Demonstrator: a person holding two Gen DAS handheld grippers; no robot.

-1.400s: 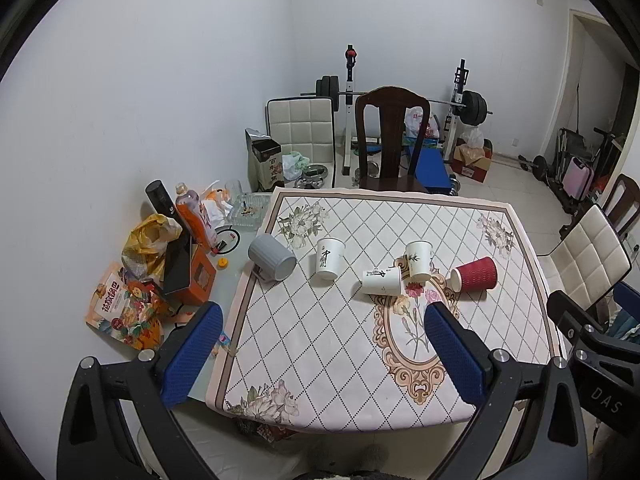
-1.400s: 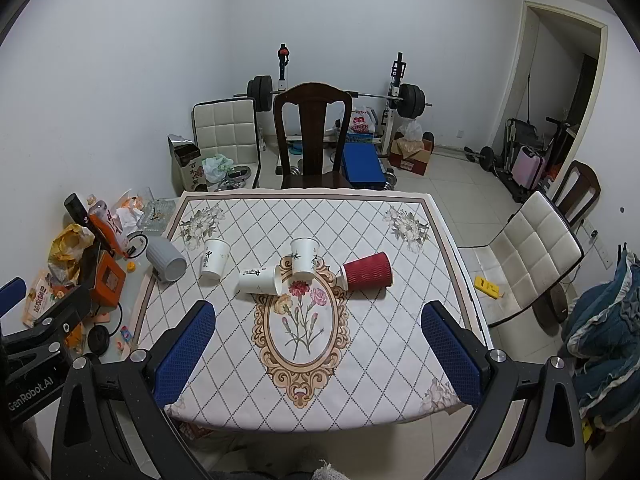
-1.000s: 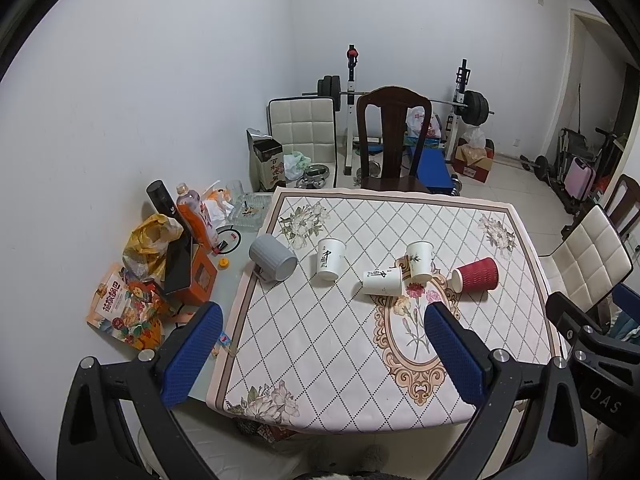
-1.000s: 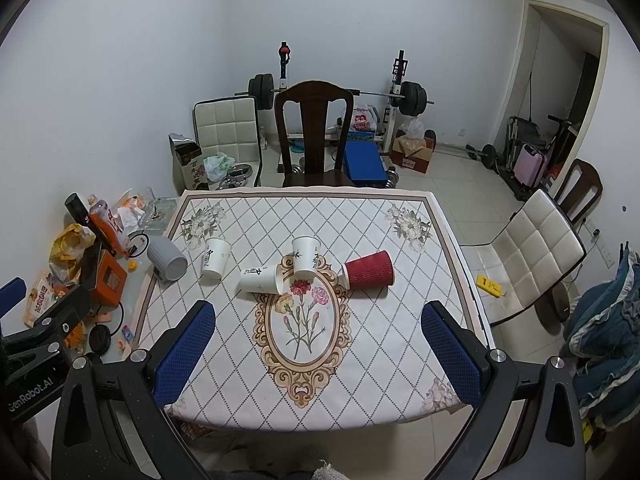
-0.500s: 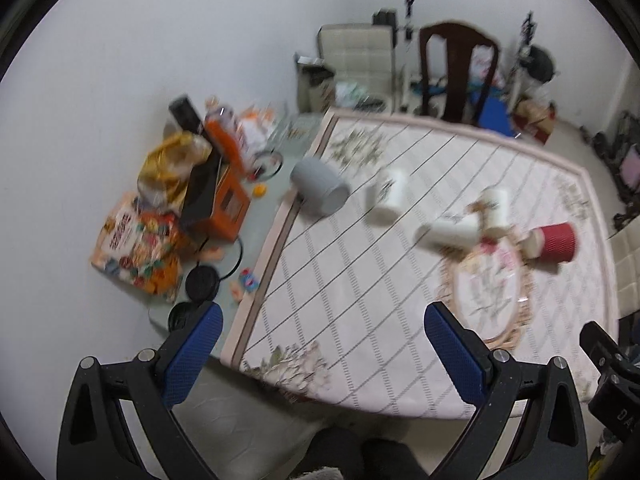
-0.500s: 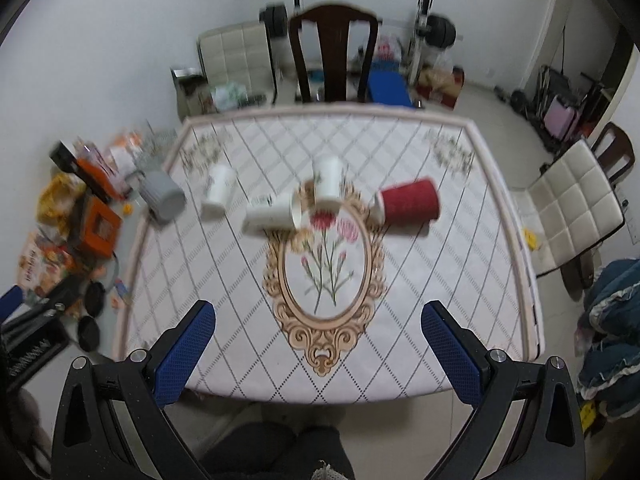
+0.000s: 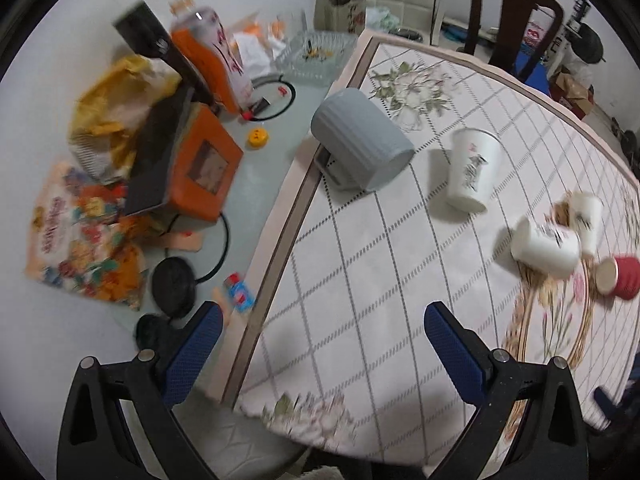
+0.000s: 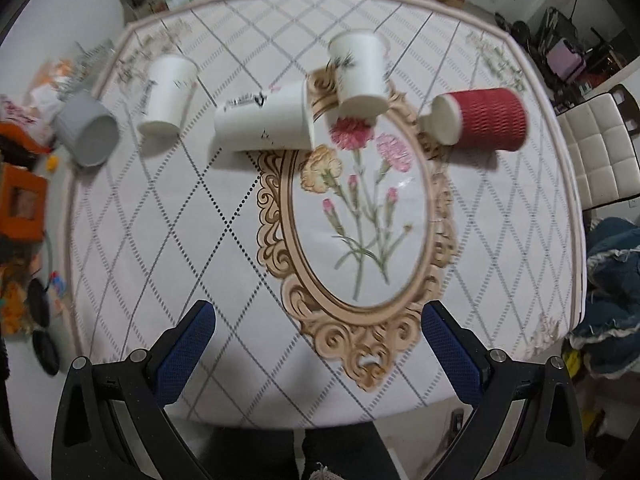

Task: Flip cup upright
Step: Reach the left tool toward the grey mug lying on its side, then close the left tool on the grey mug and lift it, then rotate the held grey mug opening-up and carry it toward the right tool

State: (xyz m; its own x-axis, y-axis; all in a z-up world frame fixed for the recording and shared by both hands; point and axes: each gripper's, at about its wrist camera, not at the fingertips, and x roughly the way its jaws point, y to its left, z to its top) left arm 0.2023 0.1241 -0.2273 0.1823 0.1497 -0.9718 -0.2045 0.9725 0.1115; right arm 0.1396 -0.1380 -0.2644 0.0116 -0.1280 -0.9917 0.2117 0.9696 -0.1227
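My left gripper (image 7: 320, 344) and right gripper (image 8: 316, 340) are both spread wide, holding nothing, above the near edge of the tabletop (image 8: 200, 240) w/ its diamond-pattern floral cloth. The ribbed red paper cup (image 8: 486, 120) lies on its side toward the far right, well apart from my fingers. A white paper cup (image 8: 264, 122) lies beside it. A white padded chair (image 8: 600, 152) stands off the right edge.

Table (image 8: 224, 264), 5 cups (image 8: 264, 122), snack clutter (image 7: 86, 236)
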